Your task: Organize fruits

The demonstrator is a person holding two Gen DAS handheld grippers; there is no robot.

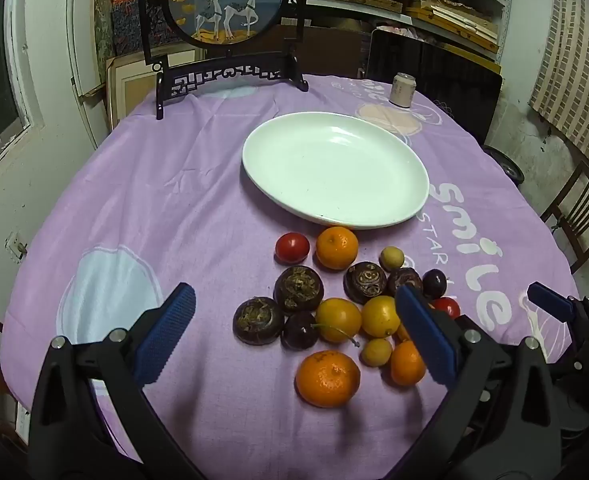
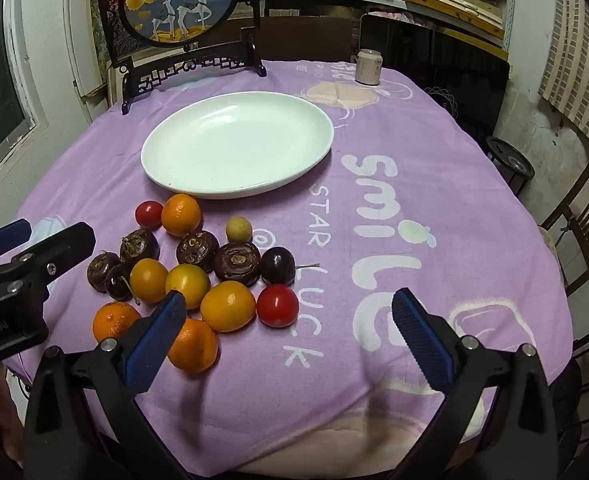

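Note:
A white oval plate [image 1: 278,152] [image 2: 174,160] lies bare on the purple cloth. In front of it sits a loose pile of small fruits: mandarins [image 1: 328,378] [image 2: 181,214], yellow-orange fruits [image 1: 338,319] [image 2: 228,306], red cherry tomatoes [image 1: 292,247] [image 2: 277,305], dark water chestnuts [image 1: 298,290] [image 2: 237,262] and dark cherries [image 1: 300,330] [image 2: 278,265]. My left gripper [image 1: 294,336] hangs open above the near part of the pile, holding nothing. My right gripper [image 2: 288,332] is open over the cloth just right of the pile, also holding nothing. The right gripper's blue finger [image 1: 550,304] shows in the left wrist view.
A dark carved stand with a round deer picture [image 1: 226,0] [image 2: 178,0] stands at the table's far edge. A pale can [image 1: 402,90] [image 2: 368,67] is at the far right. Wooden chairs [image 1: 578,216] [image 2: 574,220] stand to the right of the table.

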